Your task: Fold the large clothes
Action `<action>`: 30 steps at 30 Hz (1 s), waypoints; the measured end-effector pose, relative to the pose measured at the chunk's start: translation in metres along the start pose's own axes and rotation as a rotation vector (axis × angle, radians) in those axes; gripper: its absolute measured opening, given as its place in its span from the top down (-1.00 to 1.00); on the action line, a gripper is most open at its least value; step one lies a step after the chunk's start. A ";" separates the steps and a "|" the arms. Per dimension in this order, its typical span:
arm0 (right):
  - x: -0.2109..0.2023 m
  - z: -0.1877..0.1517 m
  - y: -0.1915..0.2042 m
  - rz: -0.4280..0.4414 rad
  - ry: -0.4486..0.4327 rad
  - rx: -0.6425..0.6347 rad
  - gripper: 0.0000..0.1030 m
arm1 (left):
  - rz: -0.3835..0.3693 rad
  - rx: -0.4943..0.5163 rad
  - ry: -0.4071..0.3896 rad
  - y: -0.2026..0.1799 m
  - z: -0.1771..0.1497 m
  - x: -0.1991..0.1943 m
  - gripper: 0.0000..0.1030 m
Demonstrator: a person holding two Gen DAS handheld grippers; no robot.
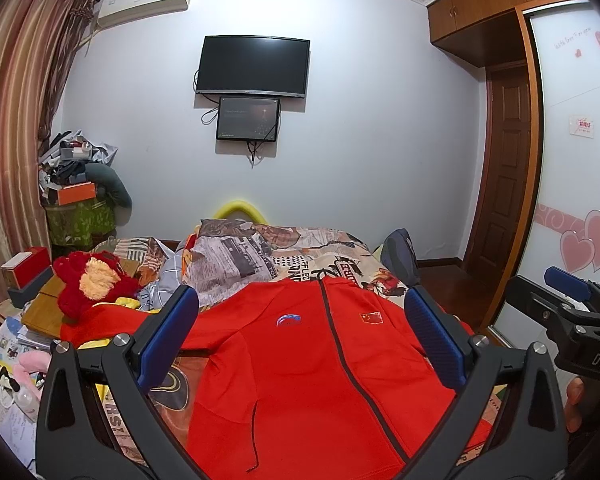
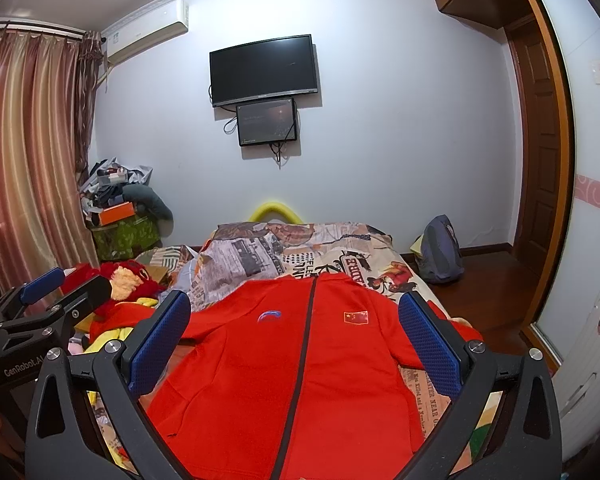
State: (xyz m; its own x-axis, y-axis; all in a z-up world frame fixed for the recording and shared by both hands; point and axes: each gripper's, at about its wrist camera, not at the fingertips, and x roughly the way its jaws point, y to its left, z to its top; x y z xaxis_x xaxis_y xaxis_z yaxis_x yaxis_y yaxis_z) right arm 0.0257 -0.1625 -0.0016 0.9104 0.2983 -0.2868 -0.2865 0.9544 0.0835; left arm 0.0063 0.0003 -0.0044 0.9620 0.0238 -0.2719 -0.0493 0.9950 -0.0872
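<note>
A red zip-front track jacket (image 1: 300, 368) with a dark zipper lies spread flat, front up, on the bed's newspaper-print cover (image 1: 300, 248), its collar toward the wall-mounted black television (image 1: 254, 66). The left gripper (image 1: 300, 340) and the right gripper (image 2: 294, 344) hover above the jacket, both with blue-padded jaws wide apart, holding nothing.
</note>
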 end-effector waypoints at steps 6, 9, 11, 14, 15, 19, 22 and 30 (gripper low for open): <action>0.000 -0.002 0.001 -0.001 0.001 0.000 -1.00 | 0.002 -0.002 0.001 0.001 -0.001 0.000 -1.00; 0.001 -0.001 0.000 0.000 0.003 0.000 -1.00 | 0.006 -0.001 0.001 0.002 -0.002 0.001 -1.00; 0.000 -0.004 0.001 -0.001 0.005 0.000 -1.00 | 0.005 -0.001 0.002 0.002 -0.003 0.001 -1.00; 0.001 -0.008 0.002 -0.002 0.009 0.001 -1.00 | 0.005 -0.002 0.003 0.002 -0.004 0.002 -1.00; 0.003 -0.007 0.001 -0.003 0.012 0.000 -1.00 | 0.005 -0.002 0.005 0.003 -0.004 0.002 -1.00; 0.006 -0.007 0.000 -0.006 0.020 -0.002 -1.00 | 0.009 0.002 0.011 0.005 -0.007 0.004 -1.00; 0.010 -0.006 0.000 -0.011 0.032 -0.003 -1.00 | 0.021 0.007 0.018 0.006 -0.006 0.012 -1.00; 0.029 -0.006 -0.002 -0.008 0.067 -0.004 -1.00 | 0.045 -0.008 0.050 0.025 -0.009 0.032 -1.00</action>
State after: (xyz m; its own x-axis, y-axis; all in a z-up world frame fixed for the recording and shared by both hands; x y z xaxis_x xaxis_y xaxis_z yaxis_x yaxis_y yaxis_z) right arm 0.0504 -0.1559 -0.0160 0.8905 0.2898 -0.3507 -0.2809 0.9566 0.0771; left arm 0.0336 0.0253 -0.0243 0.9441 0.0631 -0.3235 -0.0943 0.9922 -0.0817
